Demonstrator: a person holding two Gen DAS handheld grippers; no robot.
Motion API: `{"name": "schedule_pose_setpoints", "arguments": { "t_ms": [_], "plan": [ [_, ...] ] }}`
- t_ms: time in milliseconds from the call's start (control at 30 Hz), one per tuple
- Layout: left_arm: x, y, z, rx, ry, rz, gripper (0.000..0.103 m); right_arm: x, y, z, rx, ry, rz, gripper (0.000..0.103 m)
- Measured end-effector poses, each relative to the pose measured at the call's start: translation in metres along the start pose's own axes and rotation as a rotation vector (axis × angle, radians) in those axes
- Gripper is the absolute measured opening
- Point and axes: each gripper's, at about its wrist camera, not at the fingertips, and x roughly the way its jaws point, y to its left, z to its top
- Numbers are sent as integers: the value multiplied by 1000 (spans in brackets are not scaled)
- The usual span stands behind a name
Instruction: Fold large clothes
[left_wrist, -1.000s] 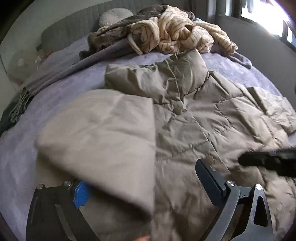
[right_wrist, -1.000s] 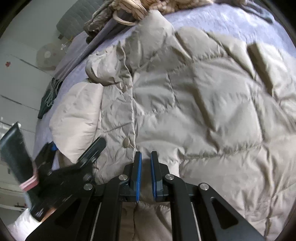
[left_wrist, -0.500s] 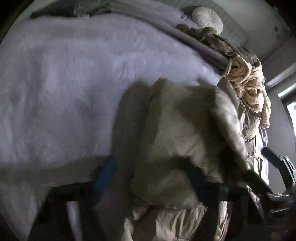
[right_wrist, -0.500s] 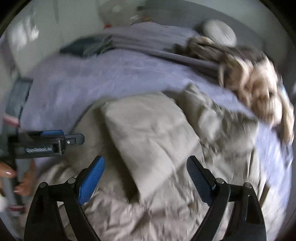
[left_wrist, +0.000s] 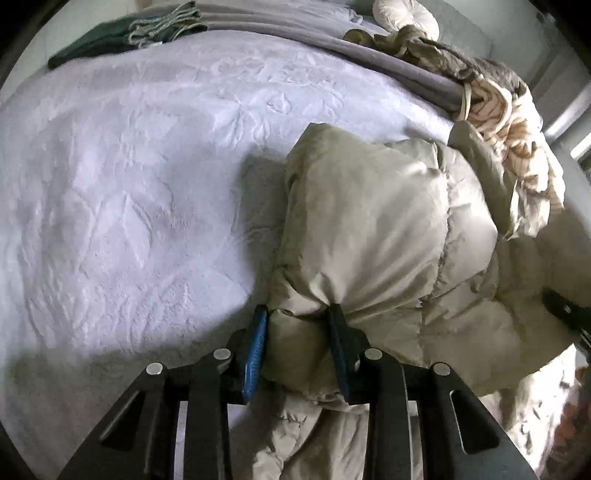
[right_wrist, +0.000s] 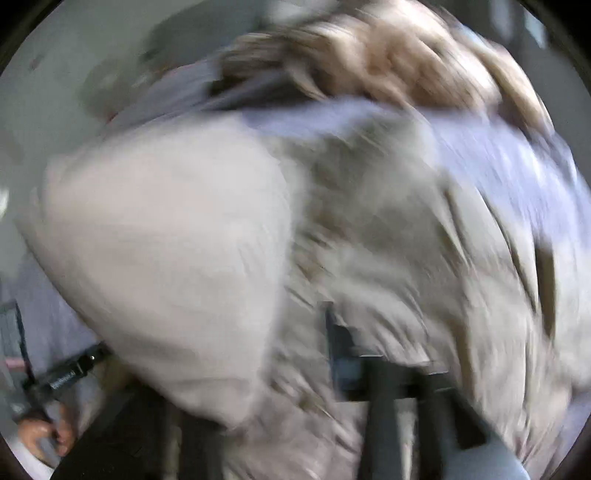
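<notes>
Item: puffy beige coat (left_wrist: 388, 236), on the lilac bedspread (left_wrist: 129, 184), toward the right half of the bed in the left wrist view. We see its bulk bunched and folded over itself; its long axis runs from the near edge up toward the headboard end, with the rounded folded end pointing away from us.

Left gripper (left_wrist: 299, 350): we find a thick fold of the coat pinched between its fingers, the jaws closing on the padding.

Right gripper (right_wrist: 258, 369): the right wrist view is heavily blurred; its jaws are closing with coat fabric lying over them, but we cannot tell whether the pads press on it.

Also listed: a cream knitted sweater (left_wrist: 513, 122) heaped beyond the coat, a grey blanket (left_wrist: 369, 55) along the far side, a round white cushion (left_wrist: 404, 18), and dark green cloth (left_wrist: 110, 37) at the far left corner.
</notes>
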Motion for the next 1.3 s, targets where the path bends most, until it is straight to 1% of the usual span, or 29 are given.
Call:
{"name": "schedule_pose_setpoints", "arguments": {
  "t_ms": [33, 100, 133, 167, 200, 233, 267, 300, 367, 400, 433, 467, 533, 567, 633, 733, 767, 800, 833, 967, 1000, 1033, 1100, 1133, 1167, 1200, 1233, 1267, 1300],
  "plan": [
    [-1, -2, 1, 9, 1, 17, 35, -4, -25, -8, 91, 15, -8, 57],
    [-14, -3, 2, 29, -21, 59, 35, -10, -56, -17, 218, 42, -8, 57],
    [-23, -6, 5, 40, -46, 68, 35, -16, -75, -22, 296, 43, -3, 57],
    [-35, -7, 9, 46, -84, 57, 35, -26, -92, -26, 363, 28, -2, 57],
    [-45, -9, 13, 47, -114, 42, 35, -34, -101, -28, 392, 8, 3, 53],
    [-53, -11, 19, 51, -140, 31, 35, -43, -107, -27, 398, -22, 7, 38],
    [-56, -14, 25, 60, -152, 29, 35, -52, -107, -22, 368, -54, 21, 29],
    [-56, -18, 30, 72, -158, 27, 35, -55, -102, -17, 329, -62, 38, 23],
    [-47, -28, 39, 99, -146, 34, 35, -48, -86, -7, 242, -45, 85, 22],
    [-37, -34, 41, 105, -126, 38, 35, -42, -81, -4, 215, -31, 101, 20],
    [-23, -39, 41, 110, -100, 53, 35, -34, -71, -4, 179, -6, 124, 20],
    [-18, -41, 34, 113, -85, 74, 35, -21, -61, -5, 139, 37, 141, 20],
    [0, -44, 26, 113, -59, 111, 35, -5, -50, -12, 96, 92, 120, 19],
    [7, -44, 24, 107, -57, 117, 35, 8, -48, -15, 71, 125, 91, 15],
    [14, -43, 22, 94, -60, 120, 35, 23, -52, -17, 38, 142, 65, 0],
    [13, -48, 27, 106, -51, 146, 35, 23, -64, -15, 69, 136, 101, 0],
    [8, -51, 29, 115, -46, 159, 35, 17, -68, -15, 93, 132, 103, 0],
    [3, -52, 28, 122, -46, 172, 35, 12, -72, -15, 111, 127, 111, 5],
    [-2, -55, 28, 133, -48, 182, 35, 2, -78, -16, 142, 123, 130, 5],
    [-30, -74, 13, 206, -56, 180, 35, -29, -106, -33, 254, 119, 203, 7],
    [-34, -79, 9, 221, -49, 174, 35, -34, -112, -37, 274, 119, 207, 11],
    [-39, -87, 2, 241, -38, 165, 35, -40, -121, -43, 305, 121, 208, 19],
    [-46, -99, -9, 261, -23, 153, 35, -52, -141, -61, 374, 123, 205, 29],
    [-48, -106, -14, 267, -16, 146, 35, -57, -154, -69, 417, 119, 205, 33],
    [-50, -113, -20, 271, -7, 135, 35, -64, -163, -76, 444, 114, 203, 34],
    [-52, -122, -26, 275, 6, 122, 41, -72, -174, -85, 473, 106, 195, 35],
    [-52, -129, -30, 278, 16, 113, 72, -78, -182, -89, 487, 101, 189, 36],
    [-54, -140, -36, 284, 13, 108, 86, -86, -194, -97, 511, 92, 175, 37],
    [-58, -147, -41, 289, -7, 107, 93, -90, -202, -100, 524, 88, 166, 40]
  ]
}}
